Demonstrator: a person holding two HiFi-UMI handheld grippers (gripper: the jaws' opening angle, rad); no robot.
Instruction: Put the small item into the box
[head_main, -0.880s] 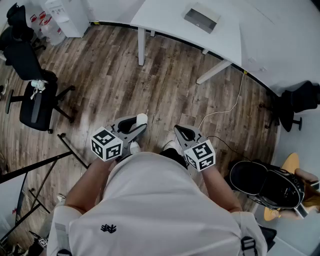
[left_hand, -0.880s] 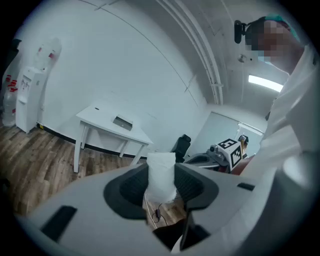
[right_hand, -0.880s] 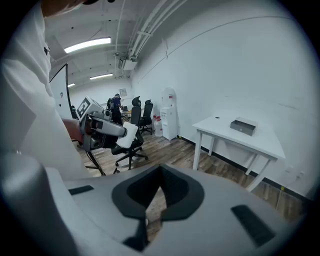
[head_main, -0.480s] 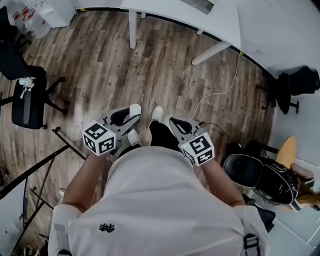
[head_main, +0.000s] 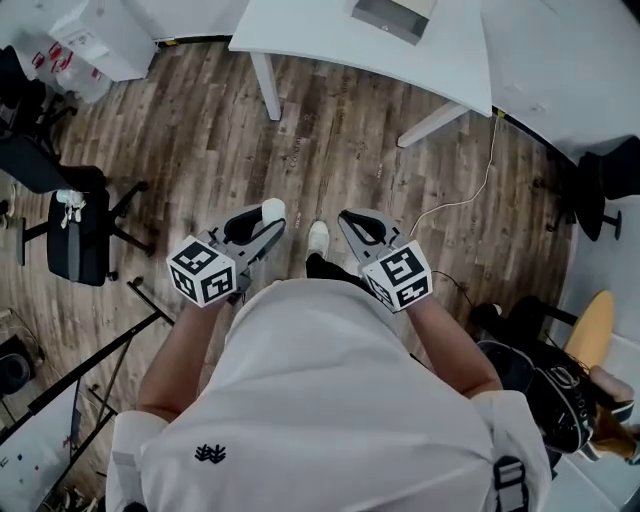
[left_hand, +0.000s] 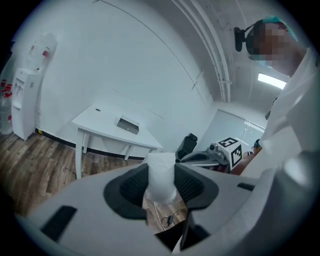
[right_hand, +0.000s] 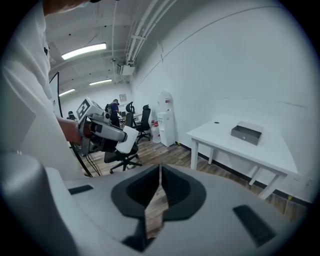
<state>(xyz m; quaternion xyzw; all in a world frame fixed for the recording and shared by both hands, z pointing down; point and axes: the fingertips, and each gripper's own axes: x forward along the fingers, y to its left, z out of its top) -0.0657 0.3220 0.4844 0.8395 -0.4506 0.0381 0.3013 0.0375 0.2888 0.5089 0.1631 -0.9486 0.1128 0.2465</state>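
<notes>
A small white item (head_main: 272, 210) is pinched between the jaws of my left gripper (head_main: 266, 224), held at waist height over the wood floor. The left gripper view shows the same white item (left_hand: 160, 175) upright between the dark pads of that gripper (left_hand: 161, 184). My right gripper (head_main: 350, 222) is beside it, shut with nothing in it; its jaws (right_hand: 159, 187) meet in a thin line. A grey box (head_main: 392, 17) sits on the white table (head_main: 330, 40) ahead, well beyond both grippers. The box (right_hand: 247, 133) also shows in the right gripper view.
A black office chair (head_main: 75, 235) stands at the left and a white water dispenser (head_main: 100, 38) at the back left. A white cable (head_main: 470, 195) runs across the floor at right. Black stand legs (head_main: 110, 345) cross the lower left. A white shoe (head_main: 318, 238) steps between the grippers.
The view has shifted as the person walks: the table and box now lie nearer the top centre. Both grippers keep their places before the body, the white item still in the left one.
</notes>
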